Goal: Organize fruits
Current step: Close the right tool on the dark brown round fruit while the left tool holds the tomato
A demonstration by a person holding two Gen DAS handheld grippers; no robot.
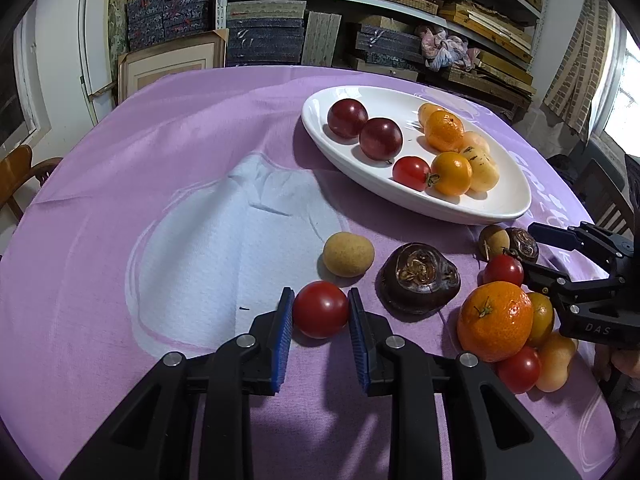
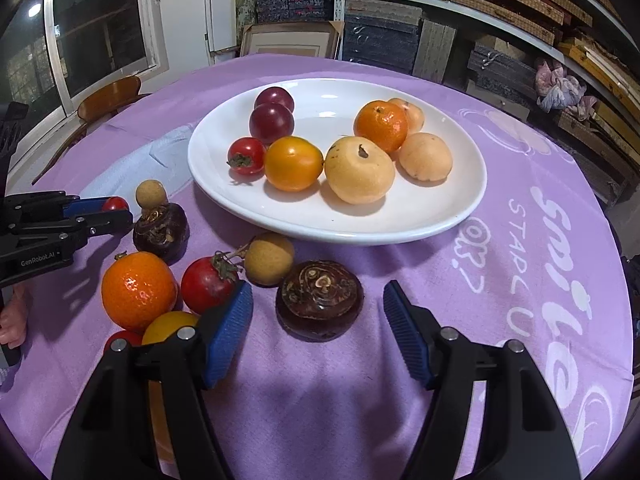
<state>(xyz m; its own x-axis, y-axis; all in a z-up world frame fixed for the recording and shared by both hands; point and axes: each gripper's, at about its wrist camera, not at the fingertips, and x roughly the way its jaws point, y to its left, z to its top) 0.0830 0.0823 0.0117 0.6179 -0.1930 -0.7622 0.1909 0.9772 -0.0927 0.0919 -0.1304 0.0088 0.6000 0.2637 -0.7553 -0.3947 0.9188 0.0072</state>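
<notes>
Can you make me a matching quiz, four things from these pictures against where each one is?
1 red tomato
2 dark water chestnut
3 two plums
4 tan longan

A on the white plate
B between the left gripper pads
C ahead of the open right gripper
D on the cloth beyond the left gripper

Pairs: 1-B, 2-C, 3-A, 4-D

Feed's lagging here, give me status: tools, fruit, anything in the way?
Left tool shut on red tomato. Right tool open around dark chestnut. White plate partly filled. Path clear.
</notes>
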